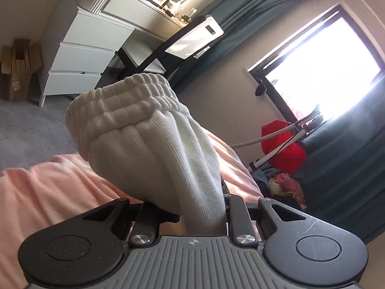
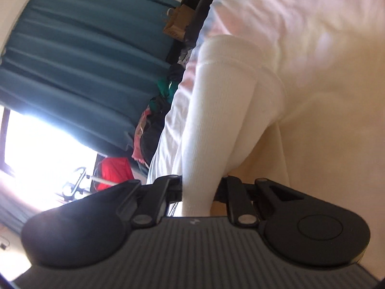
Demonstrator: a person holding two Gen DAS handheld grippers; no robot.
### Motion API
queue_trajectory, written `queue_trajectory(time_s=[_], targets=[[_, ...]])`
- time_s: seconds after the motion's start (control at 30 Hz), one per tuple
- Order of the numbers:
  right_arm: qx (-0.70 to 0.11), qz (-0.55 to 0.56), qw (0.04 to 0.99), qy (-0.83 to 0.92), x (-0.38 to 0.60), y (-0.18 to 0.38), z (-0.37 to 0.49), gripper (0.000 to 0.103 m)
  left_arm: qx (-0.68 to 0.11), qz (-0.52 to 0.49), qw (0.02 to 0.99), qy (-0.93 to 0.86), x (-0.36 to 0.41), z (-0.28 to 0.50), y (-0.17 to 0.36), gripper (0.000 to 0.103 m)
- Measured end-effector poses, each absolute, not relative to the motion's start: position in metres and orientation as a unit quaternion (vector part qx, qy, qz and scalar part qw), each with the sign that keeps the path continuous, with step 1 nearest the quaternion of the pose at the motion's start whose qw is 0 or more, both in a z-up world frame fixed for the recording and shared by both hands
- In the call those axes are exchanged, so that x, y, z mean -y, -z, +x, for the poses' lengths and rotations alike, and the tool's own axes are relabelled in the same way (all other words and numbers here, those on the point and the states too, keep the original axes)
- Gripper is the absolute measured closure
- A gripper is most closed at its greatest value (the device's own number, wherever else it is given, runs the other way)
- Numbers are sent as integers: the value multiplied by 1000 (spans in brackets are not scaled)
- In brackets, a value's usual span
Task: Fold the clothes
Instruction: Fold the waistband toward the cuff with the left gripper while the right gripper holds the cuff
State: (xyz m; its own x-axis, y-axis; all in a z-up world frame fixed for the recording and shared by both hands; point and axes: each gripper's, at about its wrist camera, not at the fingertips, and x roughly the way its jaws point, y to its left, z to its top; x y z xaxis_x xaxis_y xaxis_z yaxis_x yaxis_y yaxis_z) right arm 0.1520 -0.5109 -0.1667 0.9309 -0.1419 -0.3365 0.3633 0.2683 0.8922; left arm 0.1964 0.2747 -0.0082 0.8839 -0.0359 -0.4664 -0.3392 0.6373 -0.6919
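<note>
A white ribbed garment with a gathered elastic band sticks up out of my left gripper, which is shut on it above a pink sheet. In the right wrist view my right gripper is shut on a long white ribbed part of the garment, which stretches away over the pale pink sheet. The fabric hides the fingertips of both grippers.
A white drawer unit and cardboard boxes stand on the grey floor. Teal curtains frame a bright window. A red bag and piled clothes lie beside the bed.
</note>
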Motion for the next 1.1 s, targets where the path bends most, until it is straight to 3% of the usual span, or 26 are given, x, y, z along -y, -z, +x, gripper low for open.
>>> queue_trajectory(time_s=[0.23, 0.43, 0.63, 0.73, 0.83, 0.9, 0.97, 1.1], targets=[[-130, 607, 771, 145, 516, 155, 70, 90, -267, -403, 873, -56, -308, 100, -16, 82], [-162, 597, 769, 159, 522, 172, 27, 90, -328, -375, 863, -82, -313, 39, 30, 81], [-195, 575, 780, 154, 522, 192, 25, 90, -331, -392, 855, -77, -326, 16, 63, 77], [-207, 558, 787, 162, 517, 192, 29, 90, -343, -355, 866, -77, -322, 7, 57, 72], [-202, 574, 777, 162, 517, 195, 28, 89, -359, -317, 874, -80, -308, 11, 47, 57], [-199, 588, 767, 162, 518, 197, 29, 89, -373, -295, 876, -77, -303, 7, 40, 42], [-199, 592, 764, 163, 519, 199, 33, 89, -384, -267, 880, -82, -299, 2, 32, 35], [-200, 591, 764, 167, 520, 200, 37, 89, -389, -213, 888, -123, -276, -7, 12, 33]])
